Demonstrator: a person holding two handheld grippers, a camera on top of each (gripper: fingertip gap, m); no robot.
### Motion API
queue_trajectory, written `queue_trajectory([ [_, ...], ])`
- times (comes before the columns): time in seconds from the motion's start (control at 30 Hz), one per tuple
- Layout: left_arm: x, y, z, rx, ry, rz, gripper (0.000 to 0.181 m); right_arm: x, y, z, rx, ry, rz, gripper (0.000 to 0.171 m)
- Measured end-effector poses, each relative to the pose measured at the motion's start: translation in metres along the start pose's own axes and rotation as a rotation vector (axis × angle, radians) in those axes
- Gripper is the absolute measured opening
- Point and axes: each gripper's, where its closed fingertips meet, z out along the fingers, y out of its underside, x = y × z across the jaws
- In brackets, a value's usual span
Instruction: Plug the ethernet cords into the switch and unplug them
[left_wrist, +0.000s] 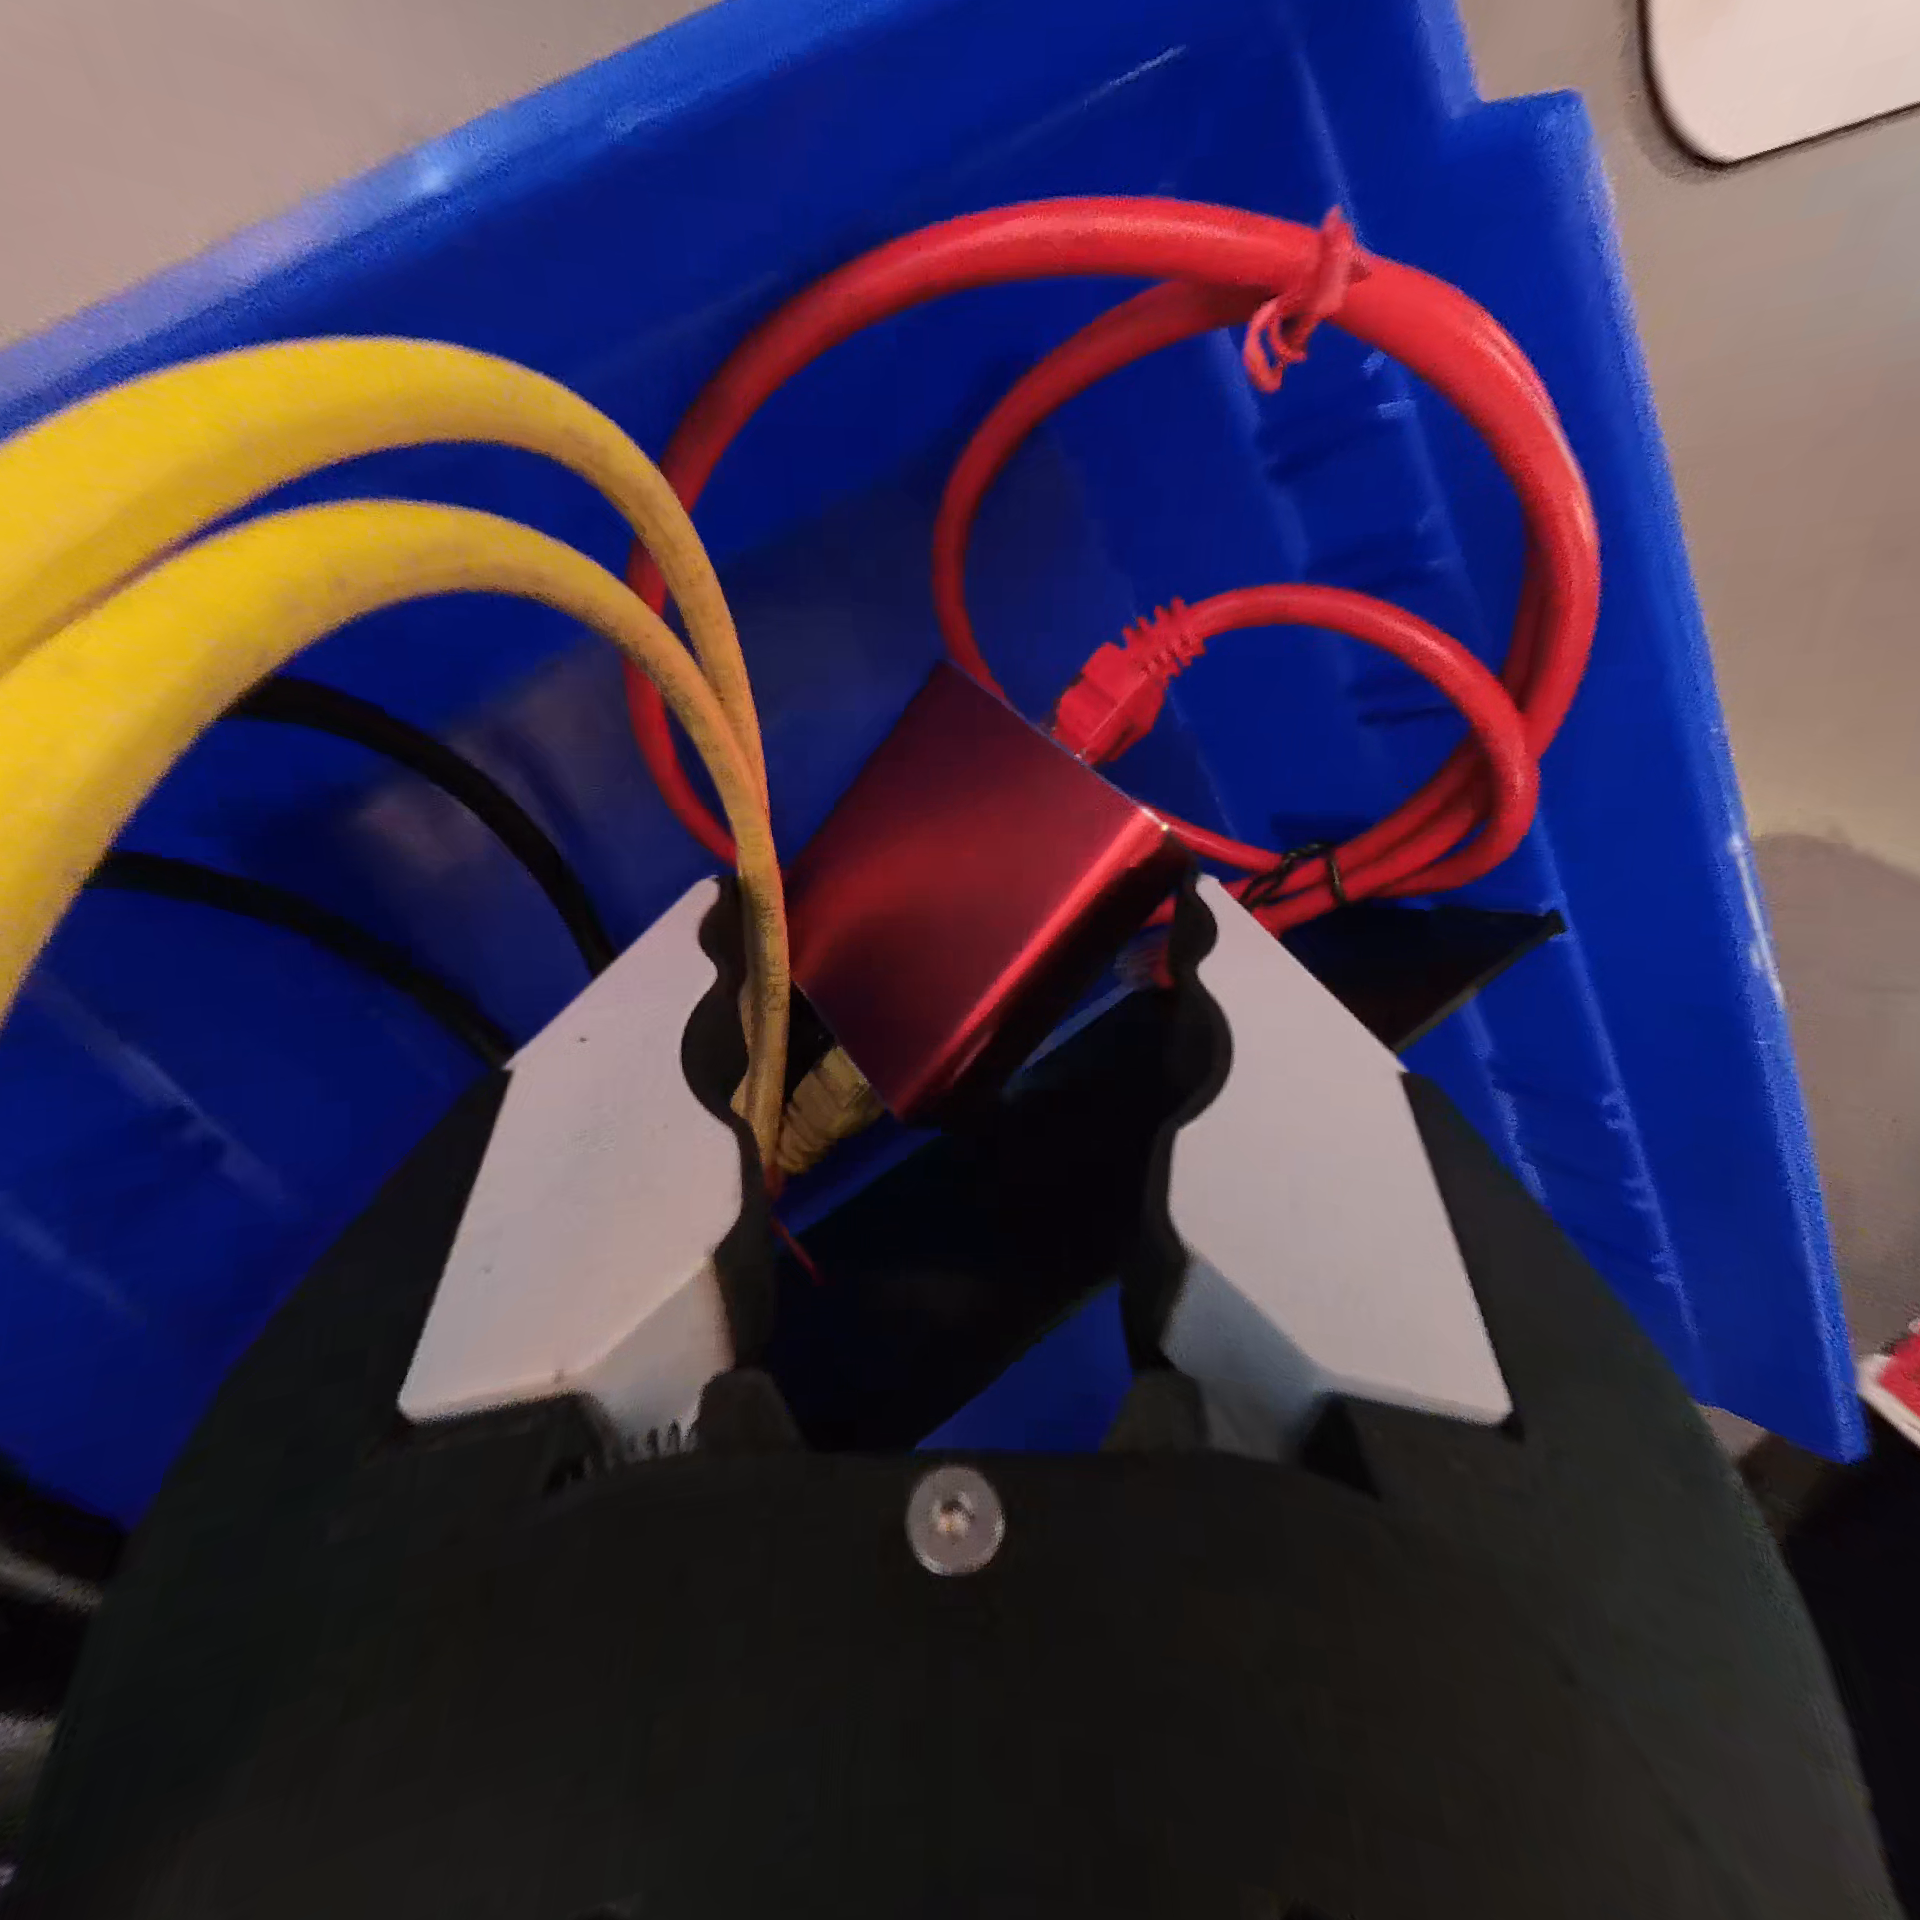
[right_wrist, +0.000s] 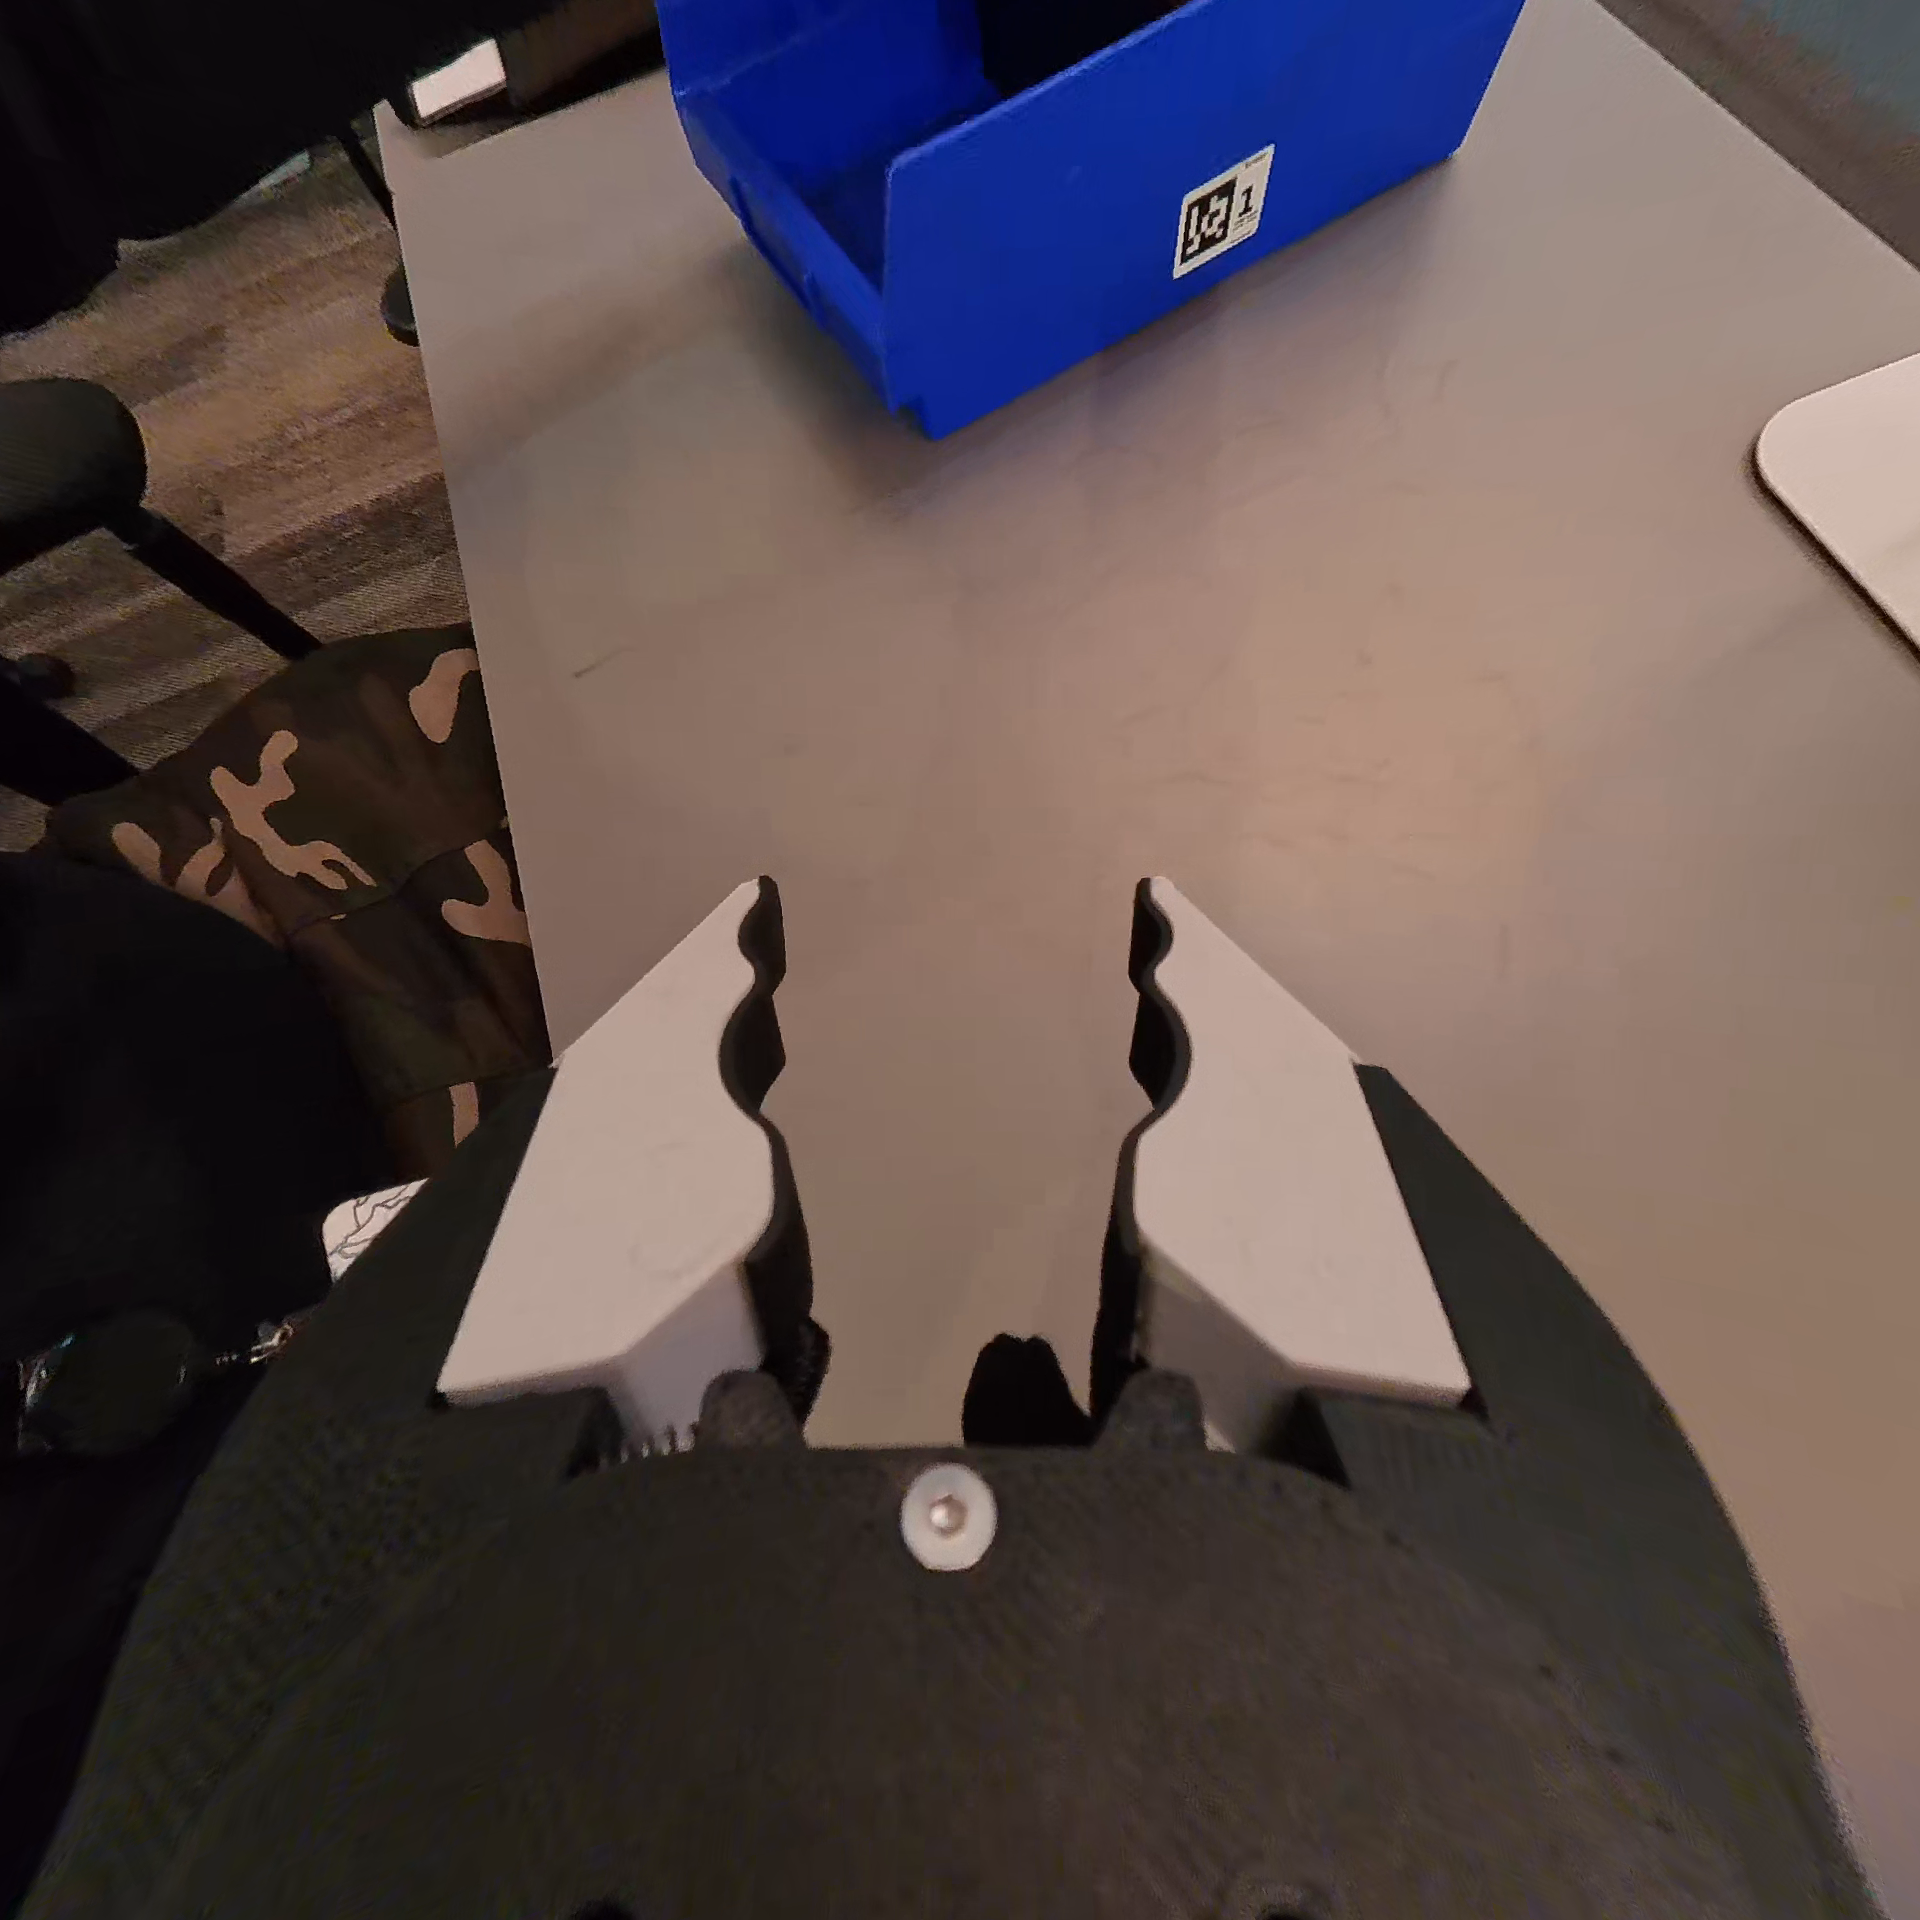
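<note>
In the left wrist view my left gripper (left_wrist: 956, 904) reaches into a blue bin (left_wrist: 935, 260). Its jaws stand wide apart on either side of a small red metal switch (left_wrist: 966, 883), which lies tilted between the fingertips; the right fingertip (left_wrist: 1205, 935) is at its corner. A yellow ethernet cord (left_wrist: 343, 499) loops in from the left, with its plug (left_wrist: 826, 1117) at the switch's near face beside the left finger. A coiled red ethernet cord (left_wrist: 1247, 249) lies beyond, its plug (left_wrist: 1101, 707) loose. My right gripper (right_wrist: 956, 904) is open and empty above the grey table (right_wrist: 1039, 675).
Black cables (left_wrist: 416, 758) lie in the bin at the left. The right wrist view shows the blue bin (right_wrist: 1091, 229), which bears a white tag, at the table's far end, a white pad (right_wrist: 1860, 488) at the right edge, and a chair and camouflage cloth (right_wrist: 343, 831) off the left edge.
</note>
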Motion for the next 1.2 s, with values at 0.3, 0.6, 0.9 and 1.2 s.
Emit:
queue_trajectory([
  [0.3, 0.001, 0.011, -0.005, -0.053, 0.027, 0.088, 0.069, -0.003, 0.005, 0.005, -0.012, -0.02, 0.005, 0.064],
  [0.6, 0.017, 0.032, -0.016, -0.022, 0.033, 0.313, 0.05, -0.012, 0.01, 0.018, -0.044, -0.061, -0.009, 0.063],
  [0.9, 0.019, 0.024, -0.03, 0.146, -0.173, 0.443, 0.036, -0.015, 0.012, 0.023, -0.054, -0.073, -0.011, 0.062],
  [1.2, 0.032, 0.013, -0.076, 0.308, -0.272, 0.502, 0.033, -0.013, 0.015, 0.029, -0.052, -0.08, 0.006, 0.062],
])
